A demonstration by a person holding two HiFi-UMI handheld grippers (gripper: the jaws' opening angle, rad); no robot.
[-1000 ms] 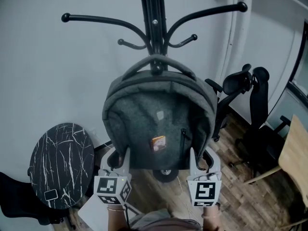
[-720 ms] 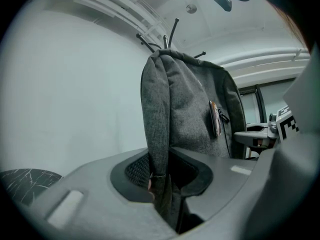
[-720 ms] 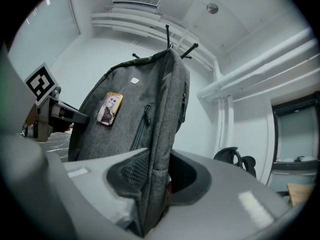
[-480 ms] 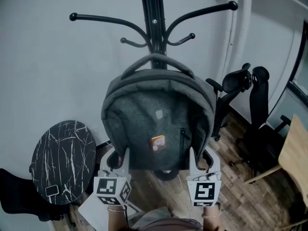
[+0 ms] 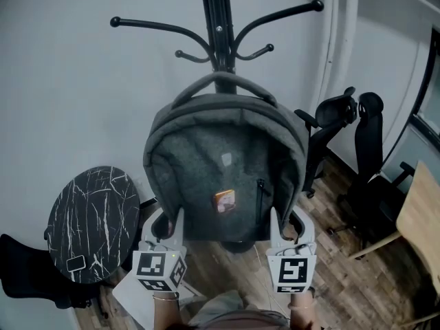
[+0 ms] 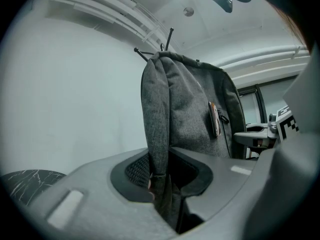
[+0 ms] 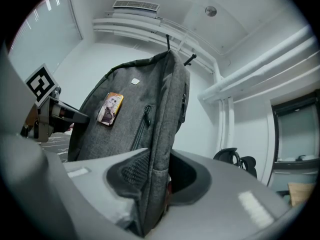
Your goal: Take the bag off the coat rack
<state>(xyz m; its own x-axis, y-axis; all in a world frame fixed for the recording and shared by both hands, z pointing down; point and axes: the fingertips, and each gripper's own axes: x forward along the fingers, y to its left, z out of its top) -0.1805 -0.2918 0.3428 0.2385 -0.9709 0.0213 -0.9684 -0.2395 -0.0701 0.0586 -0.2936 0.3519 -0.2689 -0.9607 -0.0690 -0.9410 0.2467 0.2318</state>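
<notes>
Left tool clamped on the bag's lower left edge, right tool clamped on its lower right edge, bag at 12 o'clock before the coat rack pole, round marbled worktop near at 9 o'clock, office chair close at 2 o'clock, wood floor open below.

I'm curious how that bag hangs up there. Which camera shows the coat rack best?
The head view. There the coat rack shows its pole and four curved arms above the bag. The left gripper view and the right gripper view are filled by the bag, with only the rack's thin tips poking out over its top.
</notes>
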